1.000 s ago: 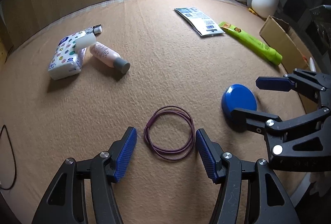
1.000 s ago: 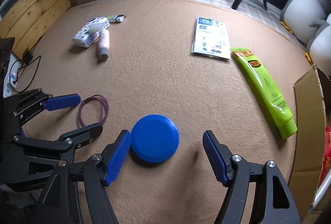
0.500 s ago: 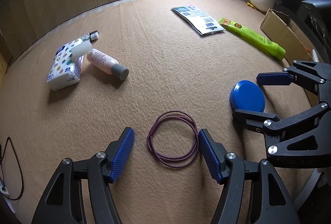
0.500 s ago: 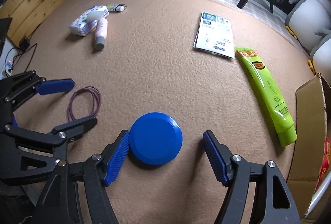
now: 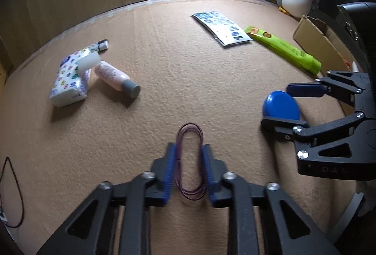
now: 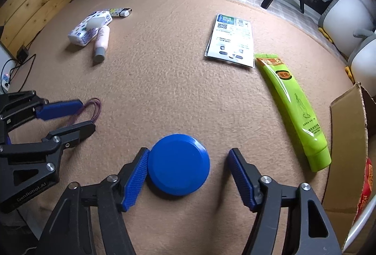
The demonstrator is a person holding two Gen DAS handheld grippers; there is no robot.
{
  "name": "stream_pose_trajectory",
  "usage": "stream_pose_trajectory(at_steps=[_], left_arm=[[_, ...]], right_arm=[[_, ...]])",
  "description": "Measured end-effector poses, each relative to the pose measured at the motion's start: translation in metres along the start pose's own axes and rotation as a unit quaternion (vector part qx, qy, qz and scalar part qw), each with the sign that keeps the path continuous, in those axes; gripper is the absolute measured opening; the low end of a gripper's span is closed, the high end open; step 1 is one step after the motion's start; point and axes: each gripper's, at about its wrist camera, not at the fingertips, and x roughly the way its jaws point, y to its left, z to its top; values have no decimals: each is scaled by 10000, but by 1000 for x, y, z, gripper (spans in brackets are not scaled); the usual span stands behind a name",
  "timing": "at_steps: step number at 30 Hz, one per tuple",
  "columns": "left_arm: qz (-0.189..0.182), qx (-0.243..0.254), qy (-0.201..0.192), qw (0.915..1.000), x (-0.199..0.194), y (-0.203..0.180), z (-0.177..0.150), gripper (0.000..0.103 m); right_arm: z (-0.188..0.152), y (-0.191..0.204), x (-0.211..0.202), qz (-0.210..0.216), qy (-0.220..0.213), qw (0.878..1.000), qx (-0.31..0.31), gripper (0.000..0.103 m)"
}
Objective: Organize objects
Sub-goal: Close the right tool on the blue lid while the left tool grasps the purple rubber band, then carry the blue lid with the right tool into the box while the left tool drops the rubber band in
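- Between my left gripper (image 5: 189, 172) pads lies the purple looped cord (image 5: 189, 162), on the tan carpet (image 5: 188, 81). Jaws have just been closing; the loop is squeezed from round into a narrow oval, and both pads press its sides.
- Oval's long axis runs straight ahead along my fingers, far end poking out past the tips. Clenched on the cord, so lifting straight up looks like the next move.
- Far left, well apart: patterned white tissue pack (image 5: 70, 81) touching the pink bottle with grey cap (image 5: 116, 78).
- Right of that, my right gripper (image 6: 188, 175) straddles the blue round flat disc (image 6: 178, 164). Its jaws have just been closing too, but aren't gripping yet.
- Left pad touches the disc's edge; right pad is apart, with carpet showing in the gap. The disc sits off-centre, toward the left finger.
- Further right: white printed leaflet (image 6: 231, 39), then lime green tube (image 6: 293, 109), near the brown cardboard box (image 6: 347, 137), probably the drop spot; right hand is nearer.
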Motion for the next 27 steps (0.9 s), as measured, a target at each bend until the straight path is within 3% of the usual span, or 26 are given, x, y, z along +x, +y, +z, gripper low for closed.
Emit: stream_pose_trajectory(at_steps=[3, 13, 27], left_arm=[[-198, -207, 11, 9996, 1, 2, 0, 6], [-394, -616, -9, 9973, -5, 9, 1, 6], [-583, -346, -451, 9967, -37, -28, 45, 6]], right_arm=[[1, -2, -1, 11, -44, 10000, 1, 46], [-3, -13, -5, 111, -130, 9997, 161, 46], [-18, -69, -66, 94, -664, 9956, 661, 46]])
